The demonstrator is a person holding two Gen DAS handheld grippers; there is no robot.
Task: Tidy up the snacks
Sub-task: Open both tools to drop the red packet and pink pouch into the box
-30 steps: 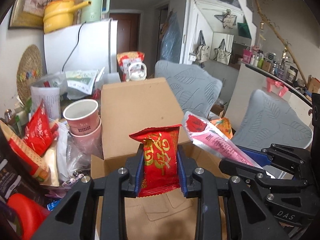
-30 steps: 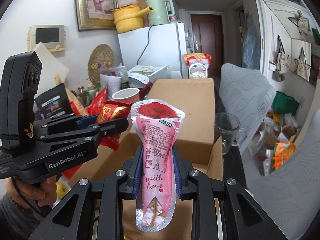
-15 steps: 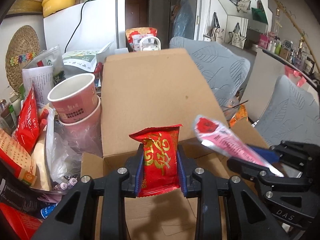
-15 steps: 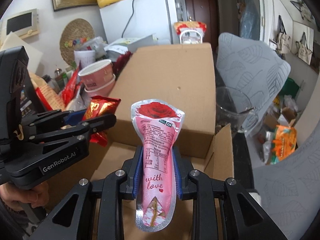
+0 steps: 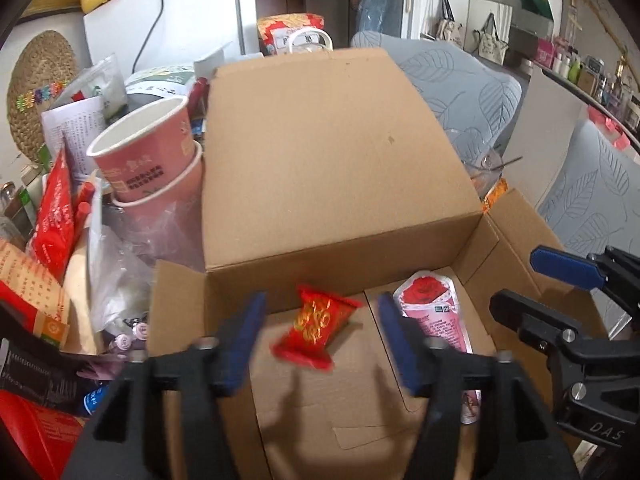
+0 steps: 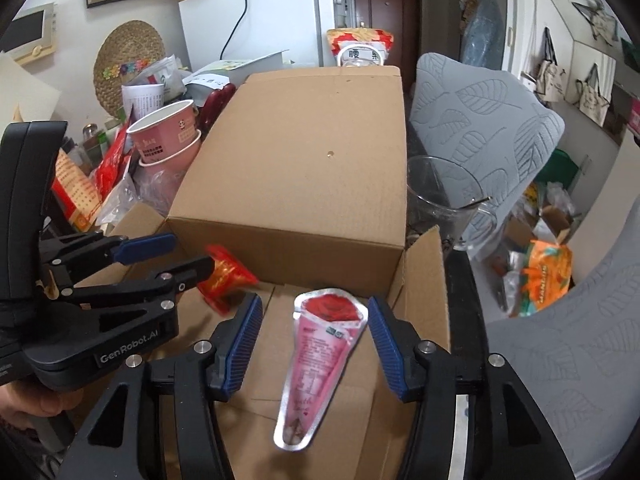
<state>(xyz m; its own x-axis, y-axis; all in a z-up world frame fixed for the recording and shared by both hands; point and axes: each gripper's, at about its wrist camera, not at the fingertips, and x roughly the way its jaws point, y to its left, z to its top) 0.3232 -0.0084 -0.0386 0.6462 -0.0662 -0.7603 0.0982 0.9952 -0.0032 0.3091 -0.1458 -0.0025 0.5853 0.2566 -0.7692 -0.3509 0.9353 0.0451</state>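
Both tools hang over an open cardboard box with its far flap standing up. The left tool has its jaws opening, and a red snack packet sits loose and blurred between them, touching neither, above the box floor. The right tool, just to the right, is also opening around a pink rose-printed pouch, which is free of its pads inside the box.

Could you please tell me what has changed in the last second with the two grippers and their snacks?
Both grippers dipped toward the open cardboard box and their jaws are opening: the left gripper let go the red snack packet, the right gripper the pink rose pouch. Surrounding clutter is unchanged.
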